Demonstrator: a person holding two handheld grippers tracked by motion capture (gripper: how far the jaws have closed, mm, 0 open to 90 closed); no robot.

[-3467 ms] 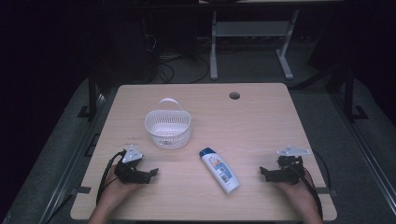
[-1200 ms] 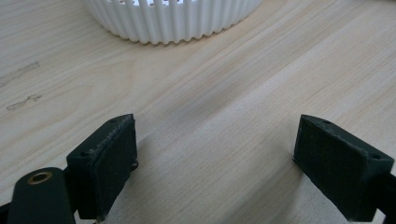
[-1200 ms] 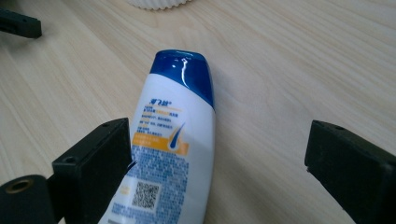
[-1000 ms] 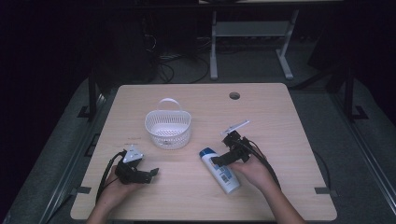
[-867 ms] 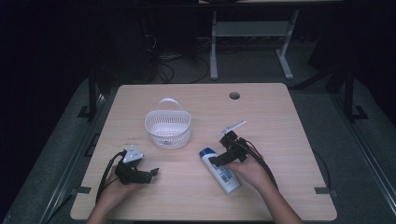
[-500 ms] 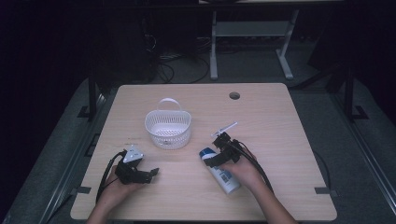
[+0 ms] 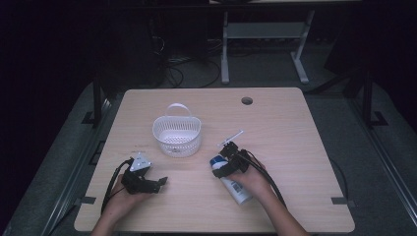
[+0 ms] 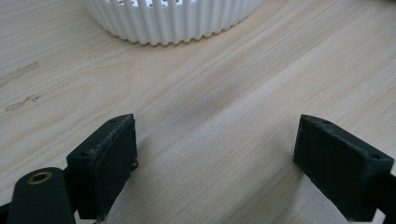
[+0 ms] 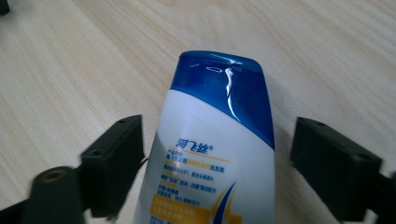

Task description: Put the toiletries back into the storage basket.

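A white shampoo bottle (image 7: 237, 190) with a blue cap (image 9: 224, 88) lies flat on the wooden table (image 7: 295, 147), cap end toward the basket. My right gripper (image 7: 220, 168) reaches over the cap end. Its jaws have just been closing and now straddle the bottle (image 9: 215, 149), with a thin gap still showing on each side of it. A white slatted basket (image 7: 177, 135) with an upright handle stands left of the bottle, and nothing lies inside it. My left gripper (image 7: 158, 183) rests open on the table below the basket (image 8: 173, 18), nothing between its pads (image 8: 109, 158).
A round cable hole (image 7: 247, 101) sits near the table's far edge. Bare wood stretches between the two grippers and across the right half of the table. Beyond the far edge is a dark floor with a metal stand (image 7: 265, 34) and cables.
My right hand came in from the table's right side to the bottle and lowered over its cap end, and the jaws narrowed around it. The left gripper, the basket and the bottle stayed in place.
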